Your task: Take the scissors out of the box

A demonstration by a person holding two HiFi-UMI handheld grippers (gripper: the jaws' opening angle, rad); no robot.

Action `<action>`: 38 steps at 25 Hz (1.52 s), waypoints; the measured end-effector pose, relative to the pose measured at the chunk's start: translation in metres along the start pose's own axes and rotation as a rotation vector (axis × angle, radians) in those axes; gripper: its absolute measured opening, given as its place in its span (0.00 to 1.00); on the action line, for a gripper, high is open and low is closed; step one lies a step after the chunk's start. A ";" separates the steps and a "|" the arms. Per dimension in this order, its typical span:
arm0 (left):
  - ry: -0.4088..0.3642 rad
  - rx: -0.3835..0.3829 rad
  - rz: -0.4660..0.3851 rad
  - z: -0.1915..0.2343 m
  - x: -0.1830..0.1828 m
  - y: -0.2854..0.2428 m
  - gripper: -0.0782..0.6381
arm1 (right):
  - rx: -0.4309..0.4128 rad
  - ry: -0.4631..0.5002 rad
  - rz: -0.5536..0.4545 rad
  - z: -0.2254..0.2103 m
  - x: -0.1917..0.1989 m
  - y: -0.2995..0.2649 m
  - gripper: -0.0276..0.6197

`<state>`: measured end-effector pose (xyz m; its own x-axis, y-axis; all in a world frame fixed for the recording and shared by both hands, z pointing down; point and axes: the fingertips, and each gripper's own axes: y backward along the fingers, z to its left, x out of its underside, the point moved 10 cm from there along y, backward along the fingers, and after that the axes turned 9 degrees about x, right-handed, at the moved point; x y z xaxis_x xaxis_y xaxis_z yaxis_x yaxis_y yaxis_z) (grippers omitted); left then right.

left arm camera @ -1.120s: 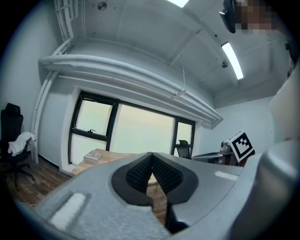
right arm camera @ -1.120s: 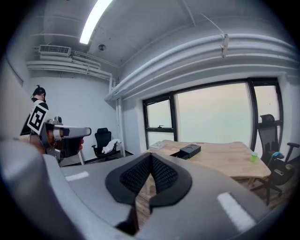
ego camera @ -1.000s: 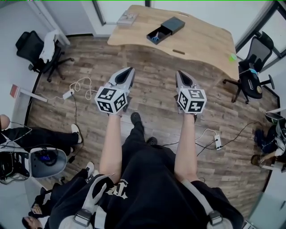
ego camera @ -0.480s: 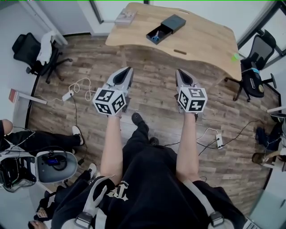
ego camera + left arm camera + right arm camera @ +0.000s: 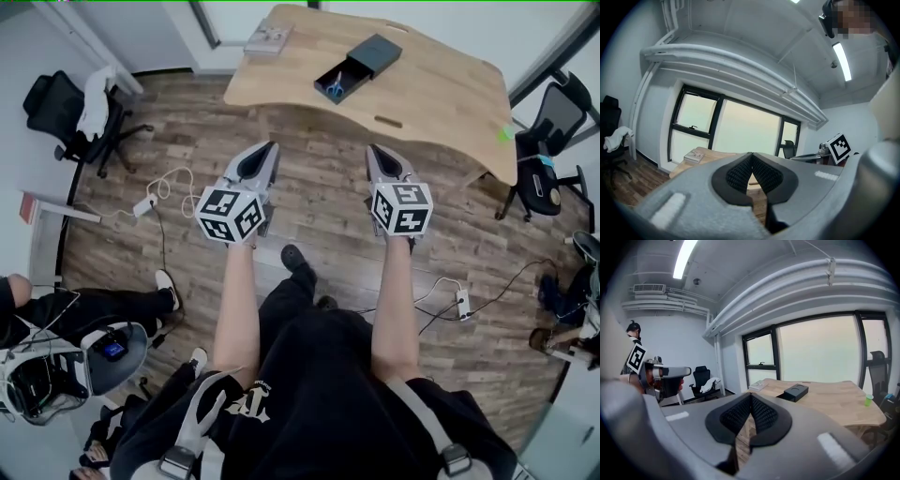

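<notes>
- The scissors (image 5: 335,86) have blue handles and lie in the slid-out tray of a dark box (image 5: 373,54) on the wooden tabletop (image 5: 441,94), near its front edge.
- The left tool (image 5: 271,147) and right tool (image 5: 372,150) both have their jaws together with nothing between them. Both are over the wood floor (image 5: 319,192), well apart from the scissors ahead.
- Bare floor lies before the tabletop's edge, and an office chair (image 5: 548,150) stands at its right end.

Two bare forearms held out side by side, a gripper in each hand.
Left gripper (image 5: 271,148) and right gripper (image 5: 373,152) both point forward, jaws closed together, nothing between them.
</notes>
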<state>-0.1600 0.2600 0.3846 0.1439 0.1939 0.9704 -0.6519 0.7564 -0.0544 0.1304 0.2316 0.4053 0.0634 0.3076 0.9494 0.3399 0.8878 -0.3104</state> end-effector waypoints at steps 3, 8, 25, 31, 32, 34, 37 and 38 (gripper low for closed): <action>0.005 0.000 0.003 0.021 -0.004 -0.017 0.10 | -0.005 0.000 0.008 -0.003 -0.007 -0.027 0.05; 0.021 -0.002 -0.006 0.057 -0.010 -0.031 0.10 | -0.008 0.006 0.016 0.002 -0.018 -0.064 0.05; 0.096 0.012 -0.022 0.146 -0.006 -0.050 0.10 | -0.001 0.049 0.068 0.027 -0.032 -0.147 0.05; 0.102 0.024 -0.019 0.166 -0.003 -0.043 0.10 | -0.008 0.050 0.060 0.045 -0.035 -0.165 0.05; 0.102 0.023 -0.018 0.173 -0.003 -0.041 0.10 | -0.009 0.048 0.061 0.050 -0.034 -0.170 0.05; 0.101 0.022 -0.015 0.176 -0.003 -0.040 0.10 | -0.011 0.042 0.064 0.052 -0.031 -0.173 0.05; 0.097 0.016 -0.006 0.172 -0.002 -0.043 0.10 | -0.020 0.037 0.069 0.047 -0.027 -0.173 0.05; 0.095 0.014 -0.004 0.172 -0.001 -0.044 0.10 | -0.023 0.036 0.068 0.046 -0.027 -0.175 0.05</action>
<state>-0.2597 0.1189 0.4263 0.2161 0.2497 0.9439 -0.6615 0.7485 -0.0466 0.0261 0.0837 0.4322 0.1206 0.3542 0.9274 0.3548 0.8571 -0.3735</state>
